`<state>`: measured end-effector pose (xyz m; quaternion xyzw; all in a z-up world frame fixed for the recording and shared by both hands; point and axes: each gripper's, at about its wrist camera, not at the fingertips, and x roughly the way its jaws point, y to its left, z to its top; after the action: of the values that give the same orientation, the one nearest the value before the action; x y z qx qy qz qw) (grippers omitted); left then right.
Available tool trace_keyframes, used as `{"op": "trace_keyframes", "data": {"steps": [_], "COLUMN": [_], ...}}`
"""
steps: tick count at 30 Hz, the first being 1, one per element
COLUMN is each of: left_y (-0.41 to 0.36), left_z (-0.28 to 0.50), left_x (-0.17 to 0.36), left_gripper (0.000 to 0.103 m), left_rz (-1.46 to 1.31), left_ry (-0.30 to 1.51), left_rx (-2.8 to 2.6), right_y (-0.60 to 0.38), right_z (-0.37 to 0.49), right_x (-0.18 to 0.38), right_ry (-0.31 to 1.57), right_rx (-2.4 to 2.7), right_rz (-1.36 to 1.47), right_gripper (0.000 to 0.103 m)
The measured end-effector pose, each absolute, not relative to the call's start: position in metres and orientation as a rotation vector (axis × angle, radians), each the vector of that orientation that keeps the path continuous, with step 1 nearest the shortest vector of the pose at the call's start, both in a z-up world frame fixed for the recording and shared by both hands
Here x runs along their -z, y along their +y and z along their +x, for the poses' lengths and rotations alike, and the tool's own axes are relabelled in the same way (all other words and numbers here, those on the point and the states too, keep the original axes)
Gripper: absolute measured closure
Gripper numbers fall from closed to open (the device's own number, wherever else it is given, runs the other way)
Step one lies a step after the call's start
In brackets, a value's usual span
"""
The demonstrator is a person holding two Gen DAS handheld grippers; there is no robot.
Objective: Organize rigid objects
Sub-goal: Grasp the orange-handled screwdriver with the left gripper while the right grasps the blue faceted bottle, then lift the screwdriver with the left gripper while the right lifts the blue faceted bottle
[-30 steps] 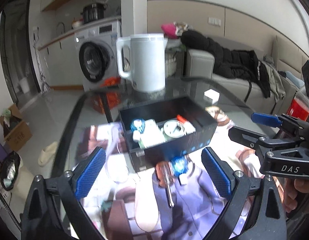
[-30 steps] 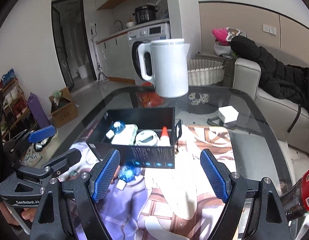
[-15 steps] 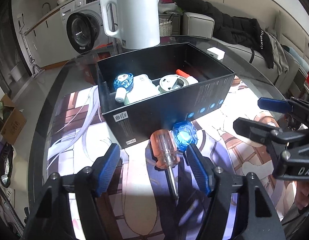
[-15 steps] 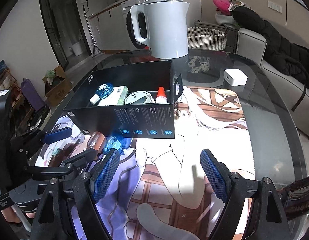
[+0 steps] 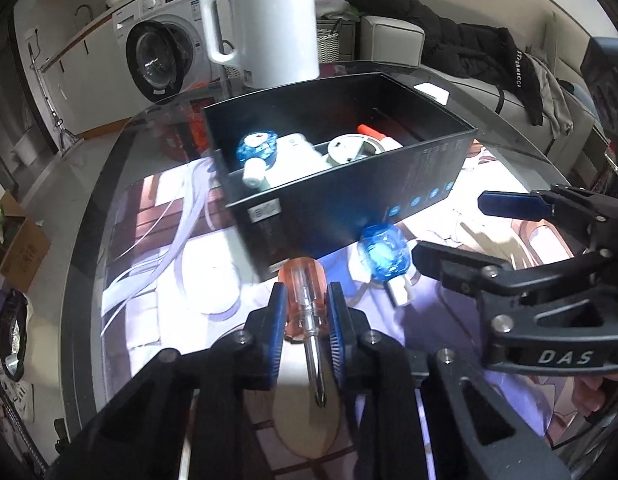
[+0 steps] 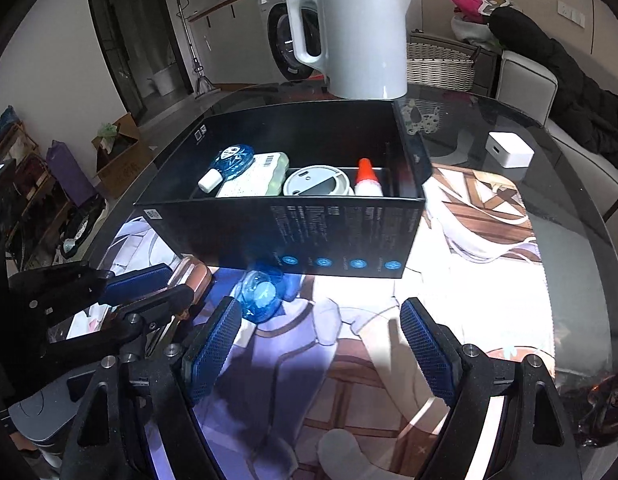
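An orange-handled screwdriver [image 5: 300, 278] lies on the printed mat, tip toward the camera. My left gripper [image 5: 305, 308] is closing tight, and its pads press both sides of the handle. Just right of it lies a small blue bottle [image 5: 383, 256] with a white cap, against the black box [image 5: 349, 200]. The right wrist view shows that bottle [image 6: 261, 292] just left of and beyond my right gripper [image 6: 321, 316], which stands open with nothing between its fingers. The box [image 6: 309, 232] holds another blue bottle, a white pack, a round lid and an orange-capped tube.
A white kettle [image 6: 361, 40] stands behind the box. A white cube [image 6: 509, 150] sits on the glass table at the right. The table's dark rim [image 5: 89, 240] curves close on the left. A reddish object [image 6: 605, 400] shows at the lower right.
Both grippers came down toward the mat in front of the box. The left one went from wide open to shut on the screwdriver handle. The right stayed open.
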<state>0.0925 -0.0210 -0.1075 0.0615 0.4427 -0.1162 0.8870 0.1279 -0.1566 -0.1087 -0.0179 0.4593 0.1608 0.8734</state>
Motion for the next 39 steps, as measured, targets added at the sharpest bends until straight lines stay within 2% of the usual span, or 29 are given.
{"op": "trace_keyframes", "data": {"steps": [7,10,13,15,18,22,28,33,36,39], "left_y": [0.007,0.008,0.008,0.007,0.001,-0.011,-0.018,-0.021,-0.026,-0.026], "left_z": [0.087,0.084,0.084,0.085,0.087,0.087,0.092,0.093,0.092,0.091], "left_x": [0.108,0.109,0.11,0.109,0.11,0.11,0.112,0.113,0.113,0.11], "left_gripper": [0.087,0.087,0.087,0.087,0.087,0.087,0.08,0.078,0.08,0.087], "left_rz": [0.103,0.127,0.147,0.156,0.168,0.203,0.193,0.213,0.235,0.228], "left_ry": [0.923,0.912,0.903,0.905,0.903,0.892,0.91,0.899,0.895,0.881], "left_rx": [0.212,0.208,0.205,0.202,0.199,0.202,0.201,0.189,0.184,0.175], "right_y": [-0.115,-0.105,-0.096,-0.095,-0.105,-0.121,-0.137,-0.137,-0.137,-0.137], "right_z": [0.135,0.14,0.141,0.139,0.136,0.132,0.126,0.122,0.121,0.12], "right_x": [0.12,0.129,0.133,0.132,0.131,0.13,0.131,0.132,0.132,0.132], "right_ry": [0.979,1.007,0.997,0.994,0.997,1.005,1.012,1.003,1.001,1.0], "right_rx": [-0.369,-0.382,-0.373,-0.371,-0.363,-0.341,-0.332,-0.337,-0.341,-0.345], "right_rz": [-0.098,-0.102,-0.159,-0.182,-0.181,-0.175,-0.162,-0.178,-0.181,-0.187], "right_gripper": [0.023,0.031,0.046,0.062,0.071,0.072,0.072,0.072,0.072,0.072]}}
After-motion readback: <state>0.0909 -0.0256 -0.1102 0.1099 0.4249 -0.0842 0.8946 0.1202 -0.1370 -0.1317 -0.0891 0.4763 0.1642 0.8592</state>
